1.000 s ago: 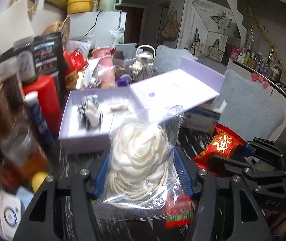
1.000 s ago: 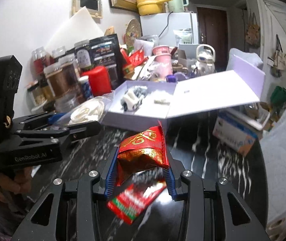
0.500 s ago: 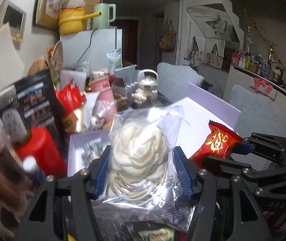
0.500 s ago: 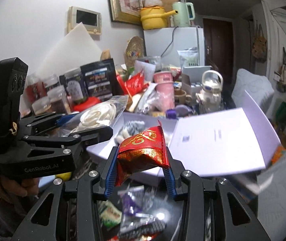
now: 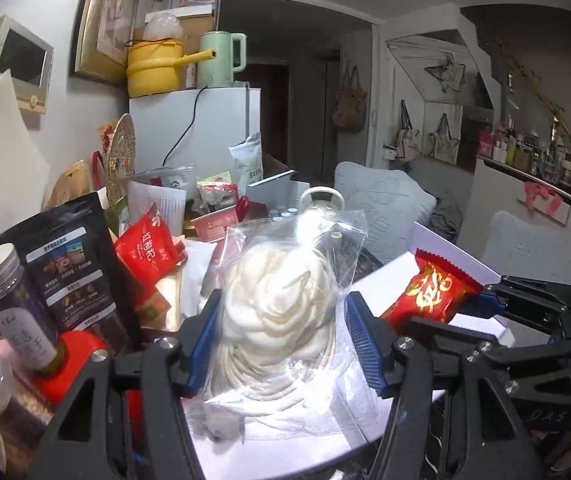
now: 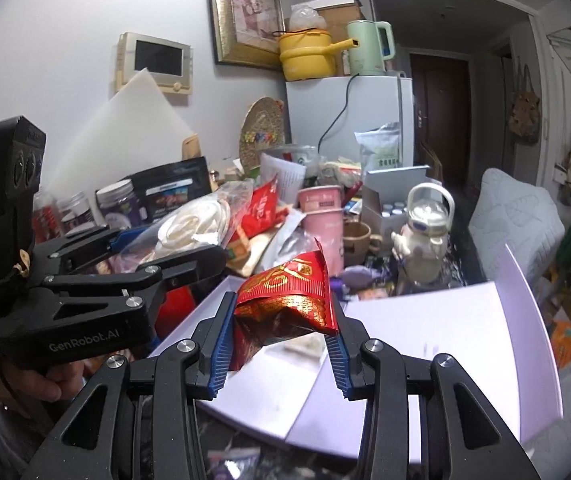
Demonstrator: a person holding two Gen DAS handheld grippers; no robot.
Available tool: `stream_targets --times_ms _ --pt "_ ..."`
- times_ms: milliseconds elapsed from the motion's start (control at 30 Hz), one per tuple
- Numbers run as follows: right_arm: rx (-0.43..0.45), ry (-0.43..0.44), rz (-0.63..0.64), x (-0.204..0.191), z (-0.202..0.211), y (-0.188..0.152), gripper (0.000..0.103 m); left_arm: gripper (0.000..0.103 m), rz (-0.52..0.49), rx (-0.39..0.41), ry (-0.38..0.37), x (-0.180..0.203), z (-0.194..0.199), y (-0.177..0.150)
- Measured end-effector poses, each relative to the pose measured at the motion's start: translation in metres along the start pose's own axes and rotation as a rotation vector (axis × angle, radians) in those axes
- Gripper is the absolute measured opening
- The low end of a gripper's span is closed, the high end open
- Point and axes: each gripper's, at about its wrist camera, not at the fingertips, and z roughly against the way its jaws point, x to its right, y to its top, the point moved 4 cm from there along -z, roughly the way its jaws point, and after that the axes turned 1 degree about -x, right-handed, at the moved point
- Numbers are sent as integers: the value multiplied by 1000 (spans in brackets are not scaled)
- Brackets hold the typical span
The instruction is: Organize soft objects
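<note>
My left gripper (image 5: 281, 340) is shut on a clear plastic bag of cream-white cord (image 5: 281, 312) and holds it above the open lavender box (image 5: 285, 444). My right gripper (image 6: 281, 344) is shut on a red and gold snack packet (image 6: 289, 300), also held over the box (image 6: 425, 344). In the left wrist view the packet (image 5: 429, 292) and right gripper (image 5: 465, 320) are at the right. In the right wrist view the left gripper (image 6: 165, 252) and its bag (image 6: 193, 224) are at the left.
Clutter crowds the far side: a black pouch (image 5: 69, 264), jars (image 5: 13, 304), a red pouch (image 5: 149, 256), a pink cup (image 6: 321, 216), a white teapot (image 6: 425, 232). The box's raised lid (image 6: 525, 312) stands at right. A white fridge (image 6: 349, 112) stands behind.
Both grippers have risen and moved forward with their loads, from low over the dark table with loose wrappers to above the open box. Both stay shut.
</note>
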Motion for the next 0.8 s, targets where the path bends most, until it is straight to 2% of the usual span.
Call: stream_targets --times_ms 367,500,600,800 --pt "-32 11 -25 11 -65 18 41 59 16 -65 69 -39 -48 -7" --pt "-74 38 -35 14 -89 15 41 59 41 -110 85 -53 -70 -17" --pt "-114 25 -37 18 -110 13 41 59 66 -147 89 -63 -88 -25" --pt "-170 41 -85 26 -145 -2 41 59 32 -240 120 -70 -118 -42"
